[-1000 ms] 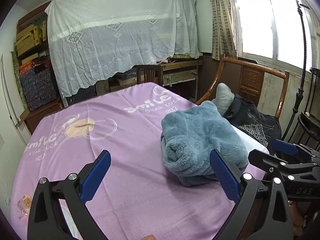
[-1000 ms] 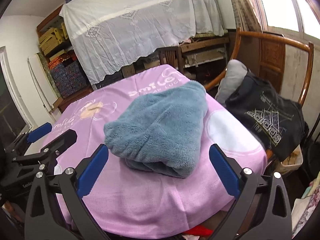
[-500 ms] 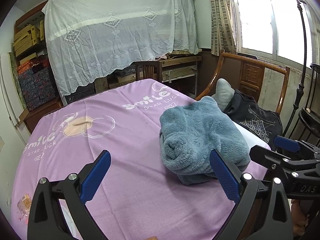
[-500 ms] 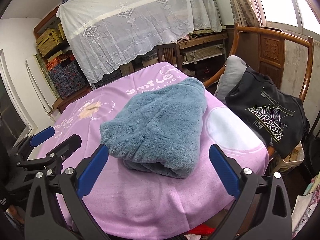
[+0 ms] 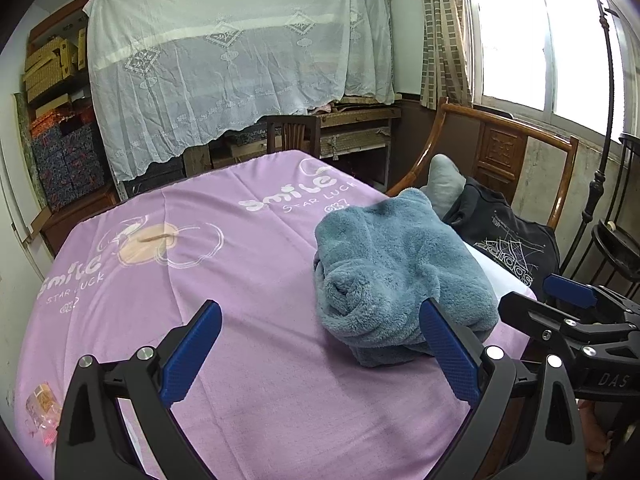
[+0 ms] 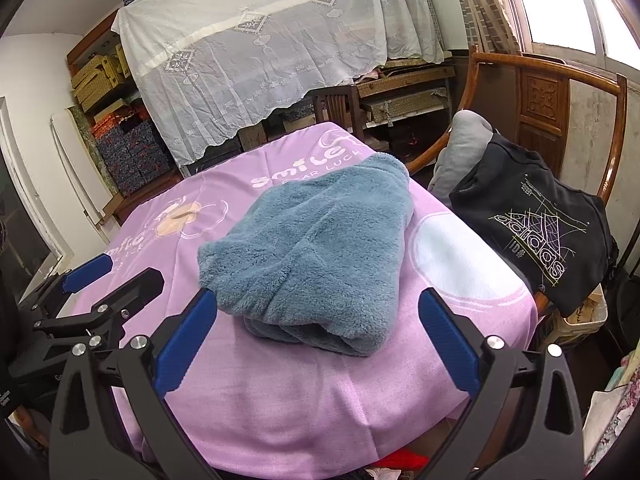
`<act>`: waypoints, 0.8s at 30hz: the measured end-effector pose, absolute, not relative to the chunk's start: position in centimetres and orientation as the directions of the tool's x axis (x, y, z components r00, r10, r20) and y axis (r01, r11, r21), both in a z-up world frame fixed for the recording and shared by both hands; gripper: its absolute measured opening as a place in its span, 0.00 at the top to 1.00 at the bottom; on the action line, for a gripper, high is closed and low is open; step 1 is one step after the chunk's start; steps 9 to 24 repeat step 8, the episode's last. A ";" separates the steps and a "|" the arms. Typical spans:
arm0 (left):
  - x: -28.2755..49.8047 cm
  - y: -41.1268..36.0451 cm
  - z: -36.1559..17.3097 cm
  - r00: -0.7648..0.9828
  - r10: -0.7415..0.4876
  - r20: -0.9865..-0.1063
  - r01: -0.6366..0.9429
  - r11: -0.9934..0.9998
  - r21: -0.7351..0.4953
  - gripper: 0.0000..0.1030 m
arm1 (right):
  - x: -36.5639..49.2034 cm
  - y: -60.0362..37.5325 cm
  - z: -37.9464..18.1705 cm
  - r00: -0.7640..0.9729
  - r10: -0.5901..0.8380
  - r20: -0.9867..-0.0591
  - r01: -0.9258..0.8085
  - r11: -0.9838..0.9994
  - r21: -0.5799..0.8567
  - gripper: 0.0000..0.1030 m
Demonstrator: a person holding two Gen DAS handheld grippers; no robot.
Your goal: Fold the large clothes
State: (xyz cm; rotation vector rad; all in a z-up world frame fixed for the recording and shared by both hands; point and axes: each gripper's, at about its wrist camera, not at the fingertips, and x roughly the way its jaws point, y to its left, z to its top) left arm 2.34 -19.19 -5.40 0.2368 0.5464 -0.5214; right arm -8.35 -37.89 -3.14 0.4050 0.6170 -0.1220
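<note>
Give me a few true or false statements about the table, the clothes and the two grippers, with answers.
1. The fluffy blue-grey fleece garment lies folded on the purple tablecloth. True.
2. The left gripper grips the fleece. False: its jaws are open and empty.
3. The black printed sweatshirt hangs over the wooden chair. True.
4. The right gripper holds the sweatshirt. False: its jaws are open and hold nothing.
</note>
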 end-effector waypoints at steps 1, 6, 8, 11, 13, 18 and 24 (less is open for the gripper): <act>2.5 -19.2 -5.5 0.725 -0.407 -0.556 0.531 0.844 0.073 0.04 | -8.4 -38.0 -3.1 0.811 0.009 -0.585 0.230 0.914 0.333 0.05; 2.3 -19.3 -5.5 0.727 -0.403 -0.556 0.526 0.847 0.074 0.04 | -8.5 -38.1 -3.2 0.814 0.002 -0.581 0.234 0.914 0.330 0.05; 2.1 -19.3 -5.4 0.737 -0.397 -0.546 0.521 0.849 0.086 0.04 | -8.6 -38.2 -3.1 0.814 0.002 -0.581 0.236 0.913 0.334 0.05; 2.1 -19.3 -5.4 0.737 -0.397 -0.546 0.521 0.849 0.086 0.04 | -8.6 -38.2 -3.1 0.814 0.002 -0.581 0.236 0.913 0.334 0.05; 2.1 -19.3 -5.4 0.737 -0.397 -0.546 0.521 0.849 0.086 0.04 | -8.6 -38.2 -3.1 0.814 0.002 -0.581 0.236 0.913 0.334 0.05; 2.1 -19.3 -5.4 0.737 -0.397 -0.546 0.521 0.849 0.086 0.04 | -8.6 -38.2 -3.1 0.814 0.002 -0.581 0.236 0.913 0.334 0.05; 2.1 -19.3 -5.4 0.737 -0.397 -0.546 0.521 0.849 0.086 0.04 | -8.6 -38.2 -3.1 0.814 0.002 -0.581 0.236 0.913 0.334 0.05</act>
